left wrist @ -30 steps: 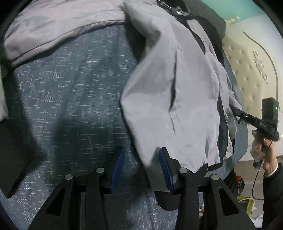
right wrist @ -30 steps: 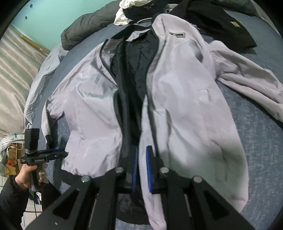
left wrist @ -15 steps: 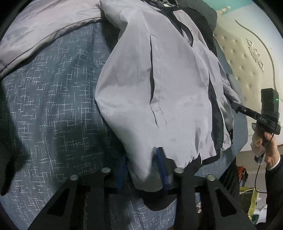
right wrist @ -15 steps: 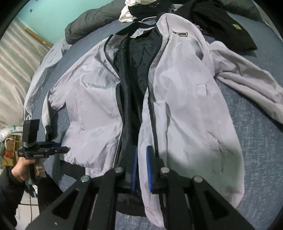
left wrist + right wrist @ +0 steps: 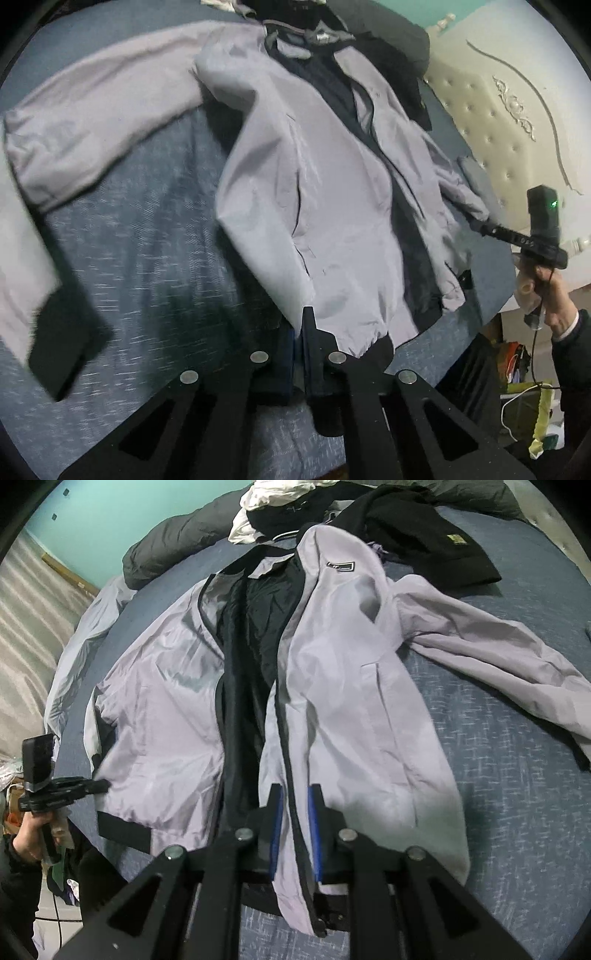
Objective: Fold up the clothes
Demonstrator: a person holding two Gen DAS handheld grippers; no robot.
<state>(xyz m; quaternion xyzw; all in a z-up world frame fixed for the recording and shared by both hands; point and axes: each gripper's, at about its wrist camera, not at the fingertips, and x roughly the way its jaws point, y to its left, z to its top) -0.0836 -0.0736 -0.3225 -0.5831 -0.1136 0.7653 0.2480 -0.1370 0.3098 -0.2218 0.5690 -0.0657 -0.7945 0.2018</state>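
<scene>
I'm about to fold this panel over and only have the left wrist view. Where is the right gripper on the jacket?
Observer: The right gripper is clamped on the jacket at its front zipper edge, near the hem.
Operator: Anything past the collar I might drag along?
Observer: A black garment with a yellow label lies beside the near shoulder.
Operator: Is the outside facing up?
Observer: Yes, a logo patch shows on the chest of the pocket-side panel.

Blue-grey woven bedspread (image 5: pixel 517 794) fills the scene. Far off, a crumpled dark grey quilt (image 5: pixel 170 546) sits against the turquoise wall (image 5: pixel 110 509), white cloth (image 5: pixel 273 491) bunched just right of it. Far right, a cream tufted padded headboard (image 5: pixel 491 122).
</scene>
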